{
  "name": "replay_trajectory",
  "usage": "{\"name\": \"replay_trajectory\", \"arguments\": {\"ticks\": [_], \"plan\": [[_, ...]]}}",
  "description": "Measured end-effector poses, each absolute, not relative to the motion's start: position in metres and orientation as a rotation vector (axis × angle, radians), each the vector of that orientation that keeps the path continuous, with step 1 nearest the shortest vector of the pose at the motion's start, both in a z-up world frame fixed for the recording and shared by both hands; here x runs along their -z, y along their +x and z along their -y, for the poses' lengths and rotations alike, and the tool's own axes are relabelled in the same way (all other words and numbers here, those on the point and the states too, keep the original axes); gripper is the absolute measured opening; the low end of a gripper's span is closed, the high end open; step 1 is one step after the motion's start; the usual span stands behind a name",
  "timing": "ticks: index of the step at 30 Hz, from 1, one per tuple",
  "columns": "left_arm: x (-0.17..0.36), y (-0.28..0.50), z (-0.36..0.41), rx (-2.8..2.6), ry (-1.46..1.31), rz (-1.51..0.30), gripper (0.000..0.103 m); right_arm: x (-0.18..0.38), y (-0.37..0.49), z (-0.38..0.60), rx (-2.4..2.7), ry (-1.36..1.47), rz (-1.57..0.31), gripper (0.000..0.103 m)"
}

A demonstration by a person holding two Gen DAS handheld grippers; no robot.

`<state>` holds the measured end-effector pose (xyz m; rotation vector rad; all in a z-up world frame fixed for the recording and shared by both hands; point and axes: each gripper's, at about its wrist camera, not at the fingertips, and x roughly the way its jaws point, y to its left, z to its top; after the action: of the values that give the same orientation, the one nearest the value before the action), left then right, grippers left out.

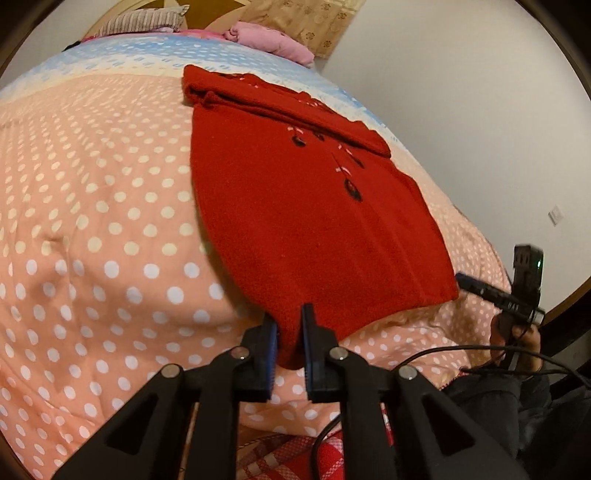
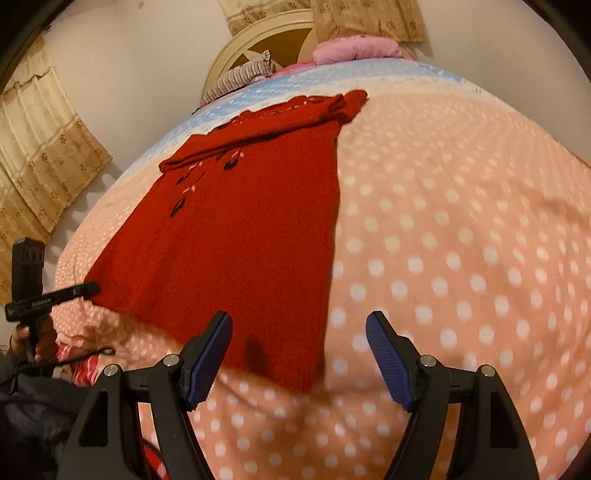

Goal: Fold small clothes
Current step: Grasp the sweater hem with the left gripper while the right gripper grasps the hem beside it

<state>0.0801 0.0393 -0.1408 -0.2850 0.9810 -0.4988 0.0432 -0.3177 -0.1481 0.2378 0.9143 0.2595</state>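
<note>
A red knit sweater lies flat on the bed, its sleeves folded across the top and dark flower stitching running down its front. My left gripper is shut on the near left corner of its hem, with red cloth pinched between the blue pads. In the right wrist view the sweater stretches away from me, and my right gripper stands open over the hem's near right corner, its pads apart from the cloth. The left gripper shows at the sweater's other near corner. The right gripper appears side-on at the hem's right end.
The bedspread is pink with white dots and has a pale blue band at the far end. A pink bundle and a striped cloth lie by the headboard. A hand and a black cable are near the bed's edge. Curtains hang at left.
</note>
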Motion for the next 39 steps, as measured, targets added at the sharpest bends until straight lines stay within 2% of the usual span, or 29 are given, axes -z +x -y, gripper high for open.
{"name": "replay_trajectory", "arguments": {"ticks": [7,9,13,15,17,26,39], "plan": [[0.136,0.079,-0.054,0.506,-0.347,-0.946,0.011,0.154,0.042,0.320,-0.353,0.345,-0.947,0.075],[0.132,0.078,-0.056,0.514,-0.339,-0.930,0.011,0.158,0.044,0.317,-0.375,0.365,-0.968,0.060],[0.138,0.080,-0.051,0.516,-0.337,-0.951,0.011,0.169,0.048,0.318,-0.379,0.410,-0.987,0.049],[0.141,0.080,-0.050,0.517,-0.337,-0.957,0.011,0.173,0.047,0.319,-0.374,0.411,-0.996,0.024],[0.139,0.079,-0.051,0.519,-0.344,-0.951,0.011,0.172,0.046,0.320,-0.373,0.395,-0.982,0.009],[0.119,0.076,-0.065,0.525,-0.383,-0.882,0.011,0.138,0.034,0.329,-0.503,0.511,-0.796,0.008],[0.120,0.084,-0.054,0.505,-0.331,-0.902,0.010,0.145,0.046,0.349,-0.443,0.597,-0.823,0.007]]}}
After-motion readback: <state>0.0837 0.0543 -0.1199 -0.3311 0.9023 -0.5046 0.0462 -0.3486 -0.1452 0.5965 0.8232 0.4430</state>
